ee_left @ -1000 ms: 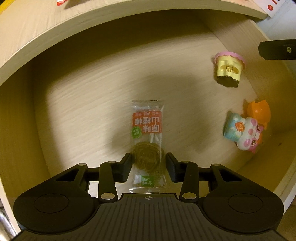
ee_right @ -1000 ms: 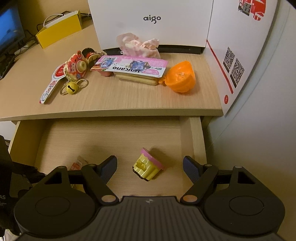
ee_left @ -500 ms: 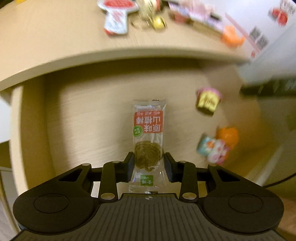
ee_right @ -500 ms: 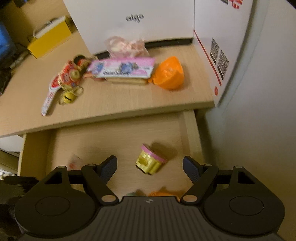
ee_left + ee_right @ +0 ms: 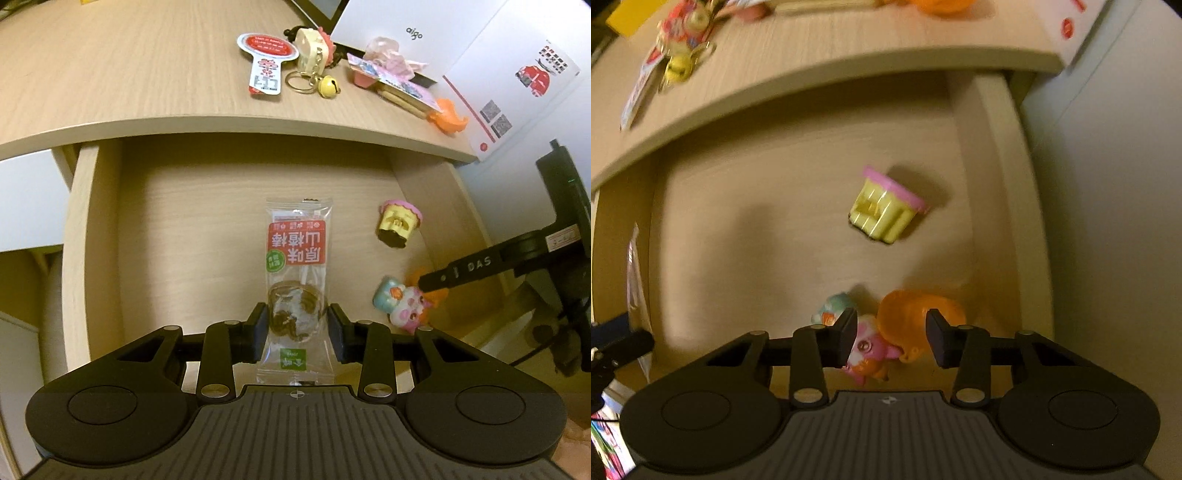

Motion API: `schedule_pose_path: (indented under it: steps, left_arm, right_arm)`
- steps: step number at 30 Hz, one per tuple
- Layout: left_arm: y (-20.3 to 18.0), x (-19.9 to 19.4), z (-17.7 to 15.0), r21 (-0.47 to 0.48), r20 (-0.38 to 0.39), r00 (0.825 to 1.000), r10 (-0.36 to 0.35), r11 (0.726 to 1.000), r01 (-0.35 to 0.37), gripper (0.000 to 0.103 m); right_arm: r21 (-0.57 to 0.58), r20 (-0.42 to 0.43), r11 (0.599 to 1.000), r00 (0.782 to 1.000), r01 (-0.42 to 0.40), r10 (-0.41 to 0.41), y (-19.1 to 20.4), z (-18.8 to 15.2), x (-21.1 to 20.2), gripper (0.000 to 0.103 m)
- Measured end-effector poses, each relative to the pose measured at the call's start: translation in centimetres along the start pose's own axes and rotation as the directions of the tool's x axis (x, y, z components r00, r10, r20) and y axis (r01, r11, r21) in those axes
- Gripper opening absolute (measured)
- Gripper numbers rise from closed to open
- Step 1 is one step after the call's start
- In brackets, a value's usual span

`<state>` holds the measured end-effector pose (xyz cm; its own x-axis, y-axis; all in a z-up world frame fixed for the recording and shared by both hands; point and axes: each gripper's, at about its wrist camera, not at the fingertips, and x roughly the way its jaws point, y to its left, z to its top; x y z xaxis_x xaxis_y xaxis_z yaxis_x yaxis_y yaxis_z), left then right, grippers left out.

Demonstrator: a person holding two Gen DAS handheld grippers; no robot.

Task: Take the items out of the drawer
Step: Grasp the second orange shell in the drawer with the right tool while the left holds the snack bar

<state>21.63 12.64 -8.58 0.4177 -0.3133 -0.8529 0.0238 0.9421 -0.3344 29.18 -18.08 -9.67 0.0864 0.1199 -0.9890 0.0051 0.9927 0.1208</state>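
Observation:
My left gripper is shut on a clear snack packet with a red label, held above the floor of the open wooden drawer. A yellow cupcake toy with a pink rim lies on its side at the drawer's right. Nearer the front right lie a pastel animal figure and an orange shell. My right gripper hangs open just above these two, its fingers either side of them. The cupcake toy lies ahead of it. The right wrist view is blurred.
On the desk top above the drawer lie a red-and-white tag, a keychain with a yellow bell, pink packets and another orange shell. A white box stands behind. The drawer's right wall is close to the toys.
My left gripper shut on the snack packet and lifted it off the drawer floor. My right gripper came down into the drawer over the animal figure and orange shell, and its fingers narrowed.

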Motion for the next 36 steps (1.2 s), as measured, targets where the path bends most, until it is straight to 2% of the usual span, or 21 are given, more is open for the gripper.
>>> schedule_pose_path:
  steps: [5,9,11,14,16,19,22,24,26,29,33,34,36]
  left_arm:
    - [0.5,0.0,-0.4,-0.010,-0.016,1.000,0.015,1.000,-0.015,0.039]
    - [0.5,0.1,-0.4,-0.017,-0.025,0.999,0.021,1.000,-0.022,0.039]
    - [0.5,0.2,-0.4,-0.021,-0.024,0.999,0.023,0.999,-0.024,0.039]
    - [0.4,0.5,-0.5,-0.033,-0.034,0.999,0.031,0.999,-0.032,0.039]
    - [0.4,0.7,-0.5,-0.035,-0.042,0.999,0.027,0.999,-0.029,0.039]
    - [0.0,1.0,-0.6,-0.032,-0.049,0.998,0.024,0.999,-0.026,0.039]
    - [-0.4,1.0,-0.6,-0.024,-0.051,0.998,0.023,0.999,-0.024,0.039]
    - [-0.5,1.1,-0.5,-0.022,-0.053,0.998,0.025,0.999,-0.026,0.039]
    - [-0.7,1.1,-0.6,-0.019,-0.058,0.998,0.030,0.999,-0.031,0.039]
    - [-0.8,1.1,-0.7,-0.011,-0.064,0.997,0.039,0.999,-0.040,0.039]
    - [-1.1,0.8,-0.8,-0.001,-0.066,0.997,0.051,0.999,-0.051,0.039]
    - [-1.1,0.6,-0.8,0.002,-0.064,0.997,0.052,0.999,-0.052,0.039]
    - [-1.0,0.4,-0.8,0.004,-0.059,0.997,0.056,0.998,-0.056,0.039]
  right_arm:
    - [-0.032,-0.067,0.999,0.998,-0.014,0.012,1.2,-0.7,1.5,0.042]
    - [0.035,0.000,0.984,0.985,-0.173,0.173,1.0,-0.4,1.0,0.044]
    - [0.057,0.052,0.977,0.978,-0.205,0.203,0.5,0.0,-0.1,0.044]
    - [0.014,0.096,0.996,0.992,-0.087,0.085,0.3,0.5,-1.3,0.044]
    - [0.018,0.093,0.999,0.995,-0.027,0.025,0.0,0.6,-1.3,0.044]
    - [0.029,0.065,0.999,0.997,-0.039,0.037,-0.1,0.3,-0.4,0.042]
    - [-0.025,0.049,1.000,0.999,0.002,-0.001,1.1,-0.3,0.6,0.040]
    - [-0.060,0.039,0.998,0.999,0.034,-0.031,1.7,-0.2,1.4,0.036]
    - [-0.071,0.045,0.996,0.998,0.045,-0.041,2.0,-0.2,1.7,0.026]
    - [-0.067,0.044,0.997,0.998,0.044,-0.041,1.8,0.0,2.1,0.016]
    - [-0.044,0.048,0.998,0.998,0.032,-0.030,2.2,-0.2,2.2,0.011]
    - [-0.029,0.047,0.999,0.999,0.013,-0.012,2.1,-0.2,2.2,0.010]
    - [0.004,0.051,0.996,0.995,-0.085,0.085,1.1,-0.3,0.7,0.007]
